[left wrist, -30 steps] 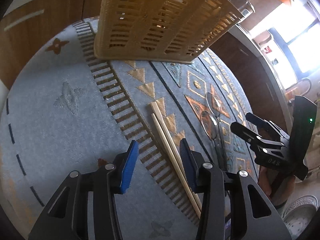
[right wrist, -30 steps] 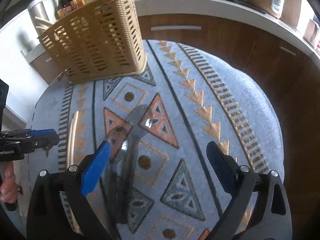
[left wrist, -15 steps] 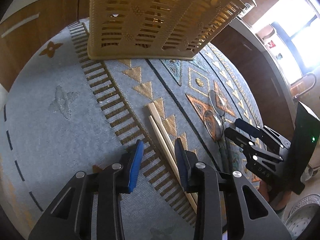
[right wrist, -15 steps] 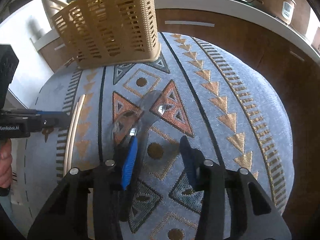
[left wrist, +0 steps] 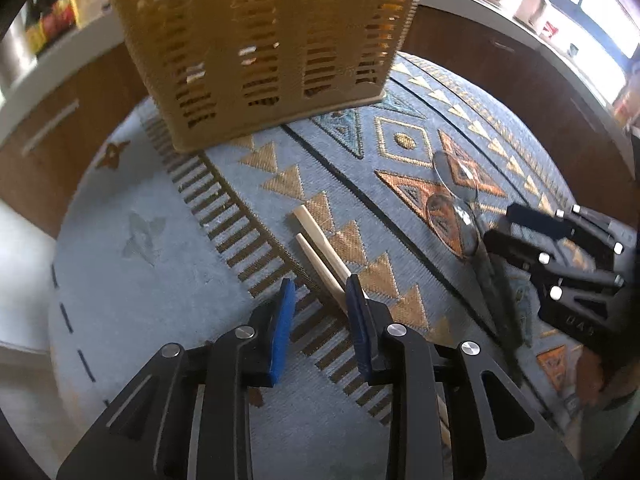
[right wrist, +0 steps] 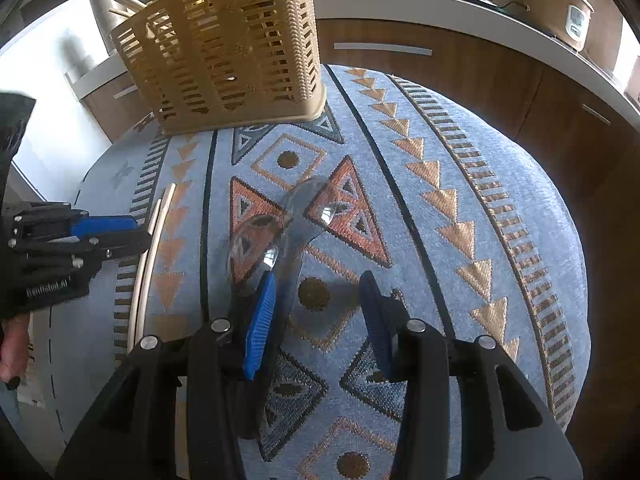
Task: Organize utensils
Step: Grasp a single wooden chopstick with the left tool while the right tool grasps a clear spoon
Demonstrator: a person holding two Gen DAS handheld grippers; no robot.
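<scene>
The left gripper point(left wrist: 320, 300) is being closed beside the chopsticks point(left wrist: 320, 252), nothing gripped; the right gripper point(right wrist: 316, 312) is held half-open by the spoons point(right wrist: 280, 236).

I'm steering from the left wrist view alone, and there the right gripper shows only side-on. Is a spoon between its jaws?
Observer: Yes. In the right wrist view, the handle of one clear spoon runs between the jaws of the right gripper, close beside the blue pad on the picture's left. The other pad stands well apart from it, so nothing is clamped.
Operator: And where do my left fingertips sit along the chopsticks?
Observer: From that side, the left gripper, its jaws closing, has its tips right beside the chopsticks, nearer their far ends. I cannot tell whether they touch.
</scene>
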